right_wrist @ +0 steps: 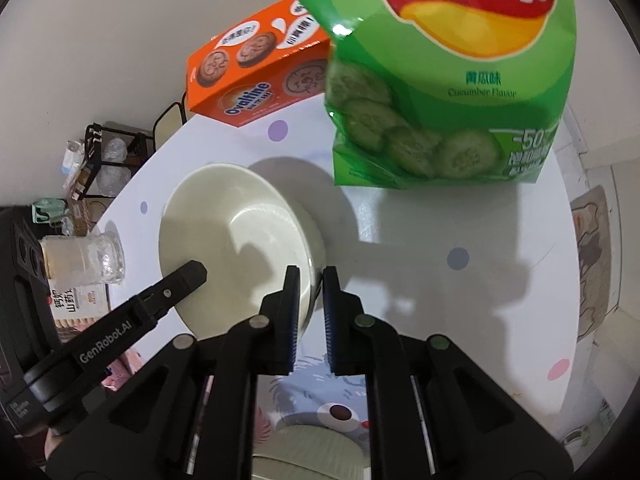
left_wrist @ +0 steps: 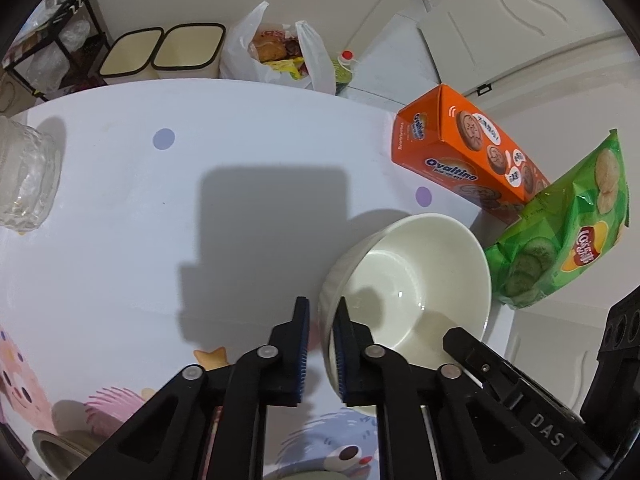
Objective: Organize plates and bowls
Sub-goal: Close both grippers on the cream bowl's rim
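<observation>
- Currently, the glossy cream-white ceramic bowl [left_wrist: 416, 280] stands upright on the white round table with pastel dots and cartoon animal prints [left_wrist: 120, 208]; all positions below are given relative to this bowl.
- Left gripper [left_wrist: 322, 312]: black frame, blue ribbed pads. Its jaws are clamped on the bowl's rim at the left side, one pad [left_wrist: 301, 344] outside the wall, the other inside the bowl.
- Right gripper [right_wrist: 310, 284]: same construction. Its jaws are clamped on the opposite side of the rim, one pad [right_wrist: 291, 312] inside the bowl, the other outside the wall.
- In each wrist view, the tip of the other gripper reaches over the bowl's near rim.
- Orange rectangular cardboard Ovaltine biscuit box [left_wrist: 468, 152]: lies on the table beyond the bowl, near it but apart.
- Green foil bag of cucumber-flavour Lay's crisps [left_wrist: 568, 236]: just beside the bowl, leaning against the biscuit box; contact with the bowl cannot be confirmed.
- Clear ribbed glass jar [left_wrist: 28, 176]: on the table, well apart from the bowl, on the side opposite the crisp bag.
- Two cream bins with black rims [left_wrist: 160, 52] and a white plastic shopping bag of food [left_wrist: 276, 52]: on the floor past the table edge, far beyond the bowl.
</observation>
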A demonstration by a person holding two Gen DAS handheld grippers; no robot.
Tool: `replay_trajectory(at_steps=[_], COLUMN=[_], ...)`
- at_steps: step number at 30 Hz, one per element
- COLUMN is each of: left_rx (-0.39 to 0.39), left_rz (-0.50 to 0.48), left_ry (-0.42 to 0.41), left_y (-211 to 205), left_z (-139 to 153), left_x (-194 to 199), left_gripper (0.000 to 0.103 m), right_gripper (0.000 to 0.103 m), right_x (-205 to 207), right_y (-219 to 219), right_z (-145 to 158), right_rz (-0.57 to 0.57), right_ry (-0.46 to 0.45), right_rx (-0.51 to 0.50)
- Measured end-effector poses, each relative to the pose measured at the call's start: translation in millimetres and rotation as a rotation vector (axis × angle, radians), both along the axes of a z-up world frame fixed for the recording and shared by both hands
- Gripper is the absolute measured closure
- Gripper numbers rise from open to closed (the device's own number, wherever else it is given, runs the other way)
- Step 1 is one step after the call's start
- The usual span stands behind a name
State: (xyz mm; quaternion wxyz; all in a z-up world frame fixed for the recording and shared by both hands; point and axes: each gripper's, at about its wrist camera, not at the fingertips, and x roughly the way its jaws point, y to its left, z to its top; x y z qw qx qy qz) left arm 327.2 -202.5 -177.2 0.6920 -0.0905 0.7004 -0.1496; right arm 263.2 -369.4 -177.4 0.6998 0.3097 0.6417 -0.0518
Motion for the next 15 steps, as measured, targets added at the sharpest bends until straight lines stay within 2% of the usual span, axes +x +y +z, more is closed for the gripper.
replay_trajectory(at_steps=[4, 8, 15], left_rx=[-0.005, -0.011, -0.005], left_rz=[-0.004, -0.002, -0.016], left_ry=[-0.004, -0.010, -0.017], left_y=[0.0, 0.9, 1.7], left_z=[-0.1, -0.8, 0.3], left_x=[-0.6, -1.9, -5.6], left_gripper=[0.097, 0.097, 0.098], right_gripper=[0.095, 0.095, 0.095], right_x=[3.4, 1.7, -0.5], right_y=[8.1, 4.2, 4.3], right_z=[2.4, 0.5, 3.4], right_rz=[0.025, 0.003, 0.009], right_ry=[0.002, -0.002, -0.011], right_rx=[-0.050, -0.021, -0.028])
